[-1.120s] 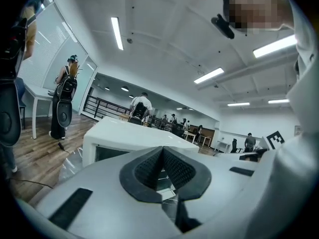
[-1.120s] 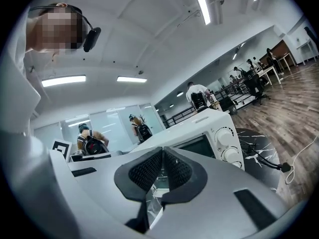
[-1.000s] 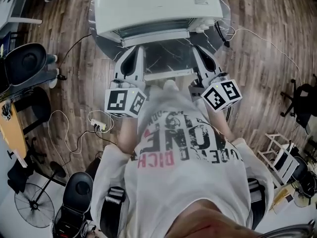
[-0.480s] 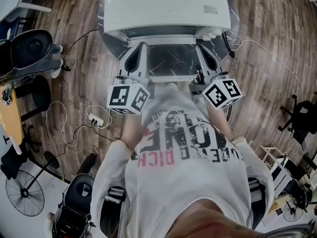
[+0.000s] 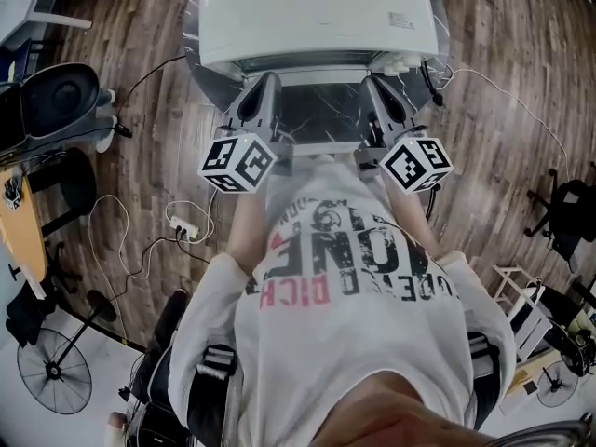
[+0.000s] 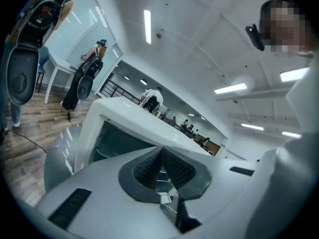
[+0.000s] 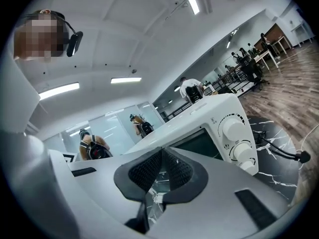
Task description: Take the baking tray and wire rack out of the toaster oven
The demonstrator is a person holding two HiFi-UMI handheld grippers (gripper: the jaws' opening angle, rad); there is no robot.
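both claws shut tight and empty, left claw (image 6: 161, 158) and right claw (image 7: 160, 156), ribbed dark pads pressed together. right ahead is the white boxy toaster oven (image 5: 317, 12), long side running left-right, glass front facing the claws, round knobs (image 7: 234, 129) on its right. it's on a black, white-veined marble worktop (image 7: 281, 141). can't make out the tray or rack.

Toaster oven (image 5: 317, 12), left claw (image 5: 264, 82), right claw (image 5: 374, 82)

On the shirt (image 5: 345, 329) I read big black "ONE", upside down to me, with red "RICH" at its 7 o'clock; the rest of the print defeats me. The label (image 5: 406, 19) at the oven's (image 5: 307, 7) 2 o'clock and the marks by its dials (image 7: 234, 129) are too small to read.
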